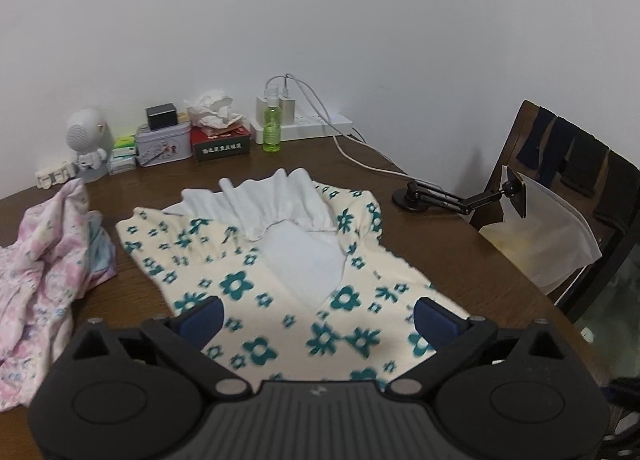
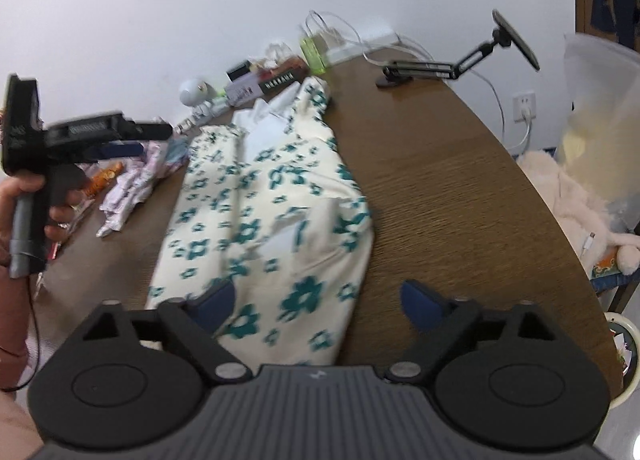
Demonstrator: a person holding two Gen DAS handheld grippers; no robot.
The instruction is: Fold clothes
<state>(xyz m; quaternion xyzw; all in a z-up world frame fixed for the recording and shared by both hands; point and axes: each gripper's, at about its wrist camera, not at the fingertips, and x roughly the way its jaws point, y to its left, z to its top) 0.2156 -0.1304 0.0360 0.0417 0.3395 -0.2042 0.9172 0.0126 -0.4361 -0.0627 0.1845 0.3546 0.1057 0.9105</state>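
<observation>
Two garments lay on a dark wood-grain table (image 1: 400, 228) that stood against a plain white wall (image 1: 320, 20). At the left edge, a crumpled pink floral garment (image 1: 44, 260) sat bunched up, just beside the cream dress with teal flowers (image 1: 248, 272), which was spread flat across the middle with its white ruffled collar (image 1: 276, 200) toward the wall. Along the back of the table, from left, stood a small white robot figure (image 1: 86, 136), a pale tin (image 1: 162, 146), a dark red tissue box (image 1: 220, 140) with tissue sticking out, a green bottle (image 1: 272, 126) and a white power strip (image 1: 316, 124) with cables trailing off. Further right, a black articulated holder (image 1: 452, 196) reached past the table's curved edge toward a dark wooden chair (image 1: 568, 164) with a white plastic bag (image 1: 548, 232) in front of it. The left claw (image 1: 318, 314) hovered over the dress's lower part, its blue pads wide apart and gripping nothing. In the right wrist view, a hand (image 2: 24, 200) at far left held that tool's handle, and the right claw (image 2: 318, 302) was likewise spread open above the hem of the dress.
</observation>
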